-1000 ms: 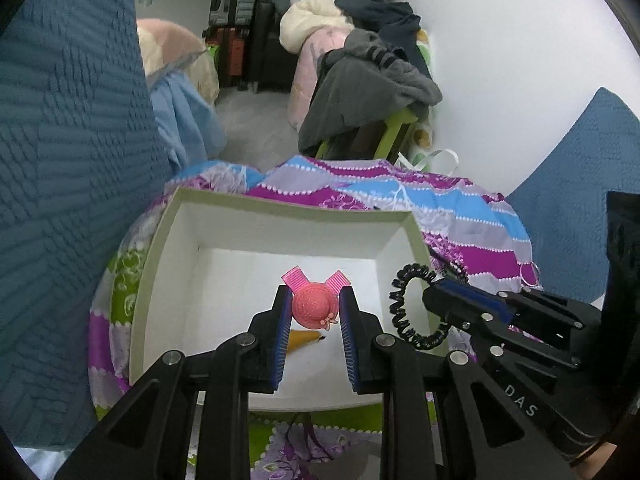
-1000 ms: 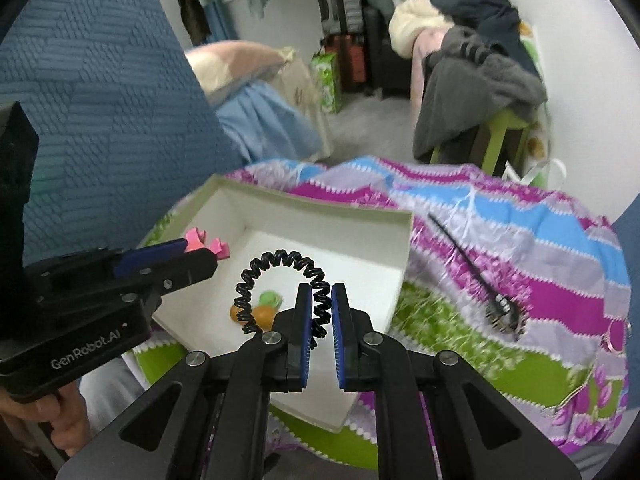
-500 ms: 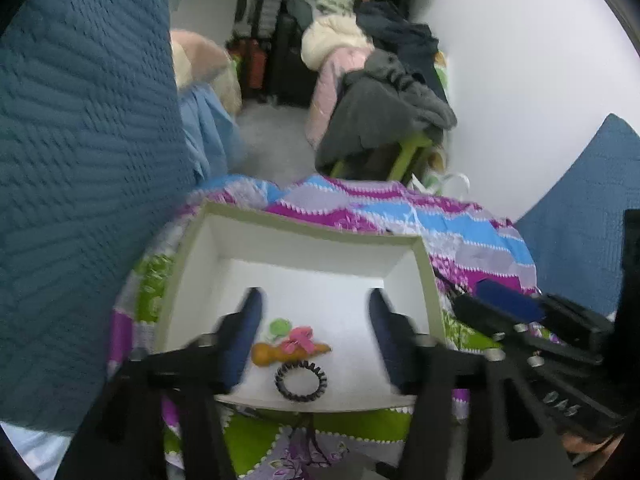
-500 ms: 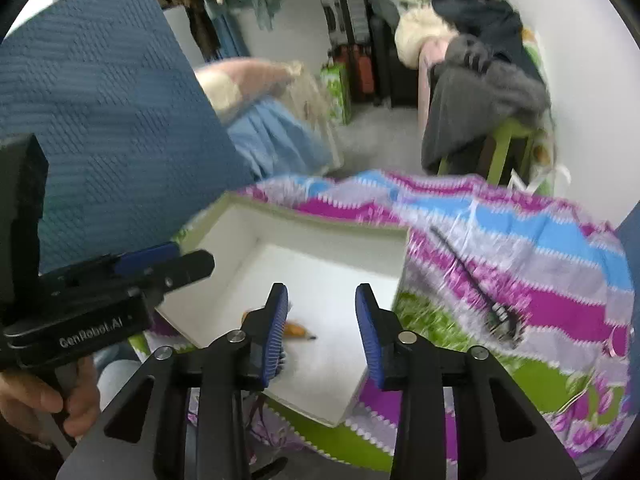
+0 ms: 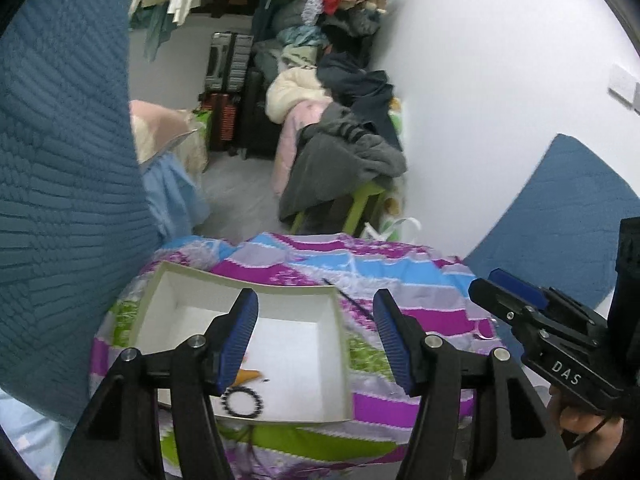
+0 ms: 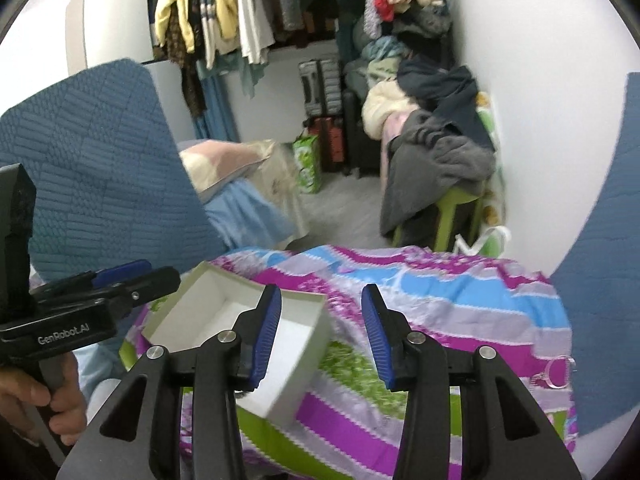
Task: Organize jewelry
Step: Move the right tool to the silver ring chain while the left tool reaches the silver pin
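While both tongs, left (image 5: 316, 336) and right (image 6: 322, 334), gape empty, the black coiled hair tie (image 5: 242, 402) lies in the white cardboard box (image 5: 336, 360); next we should approach the thin black hairpin (image 5: 352, 305) at centre frame slowly.

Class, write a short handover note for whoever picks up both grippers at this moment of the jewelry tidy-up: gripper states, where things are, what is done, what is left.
Left gripper: open, holding nothing, above the white box; its jaws have just been opening.
Right gripper: open, holding nothing; its jaws have just been opening.
Done: black spiral hair tie and an orange piece lie in the box.
Left: a thin black stick and a clear ring lie on the striped bedspread, outside the box.
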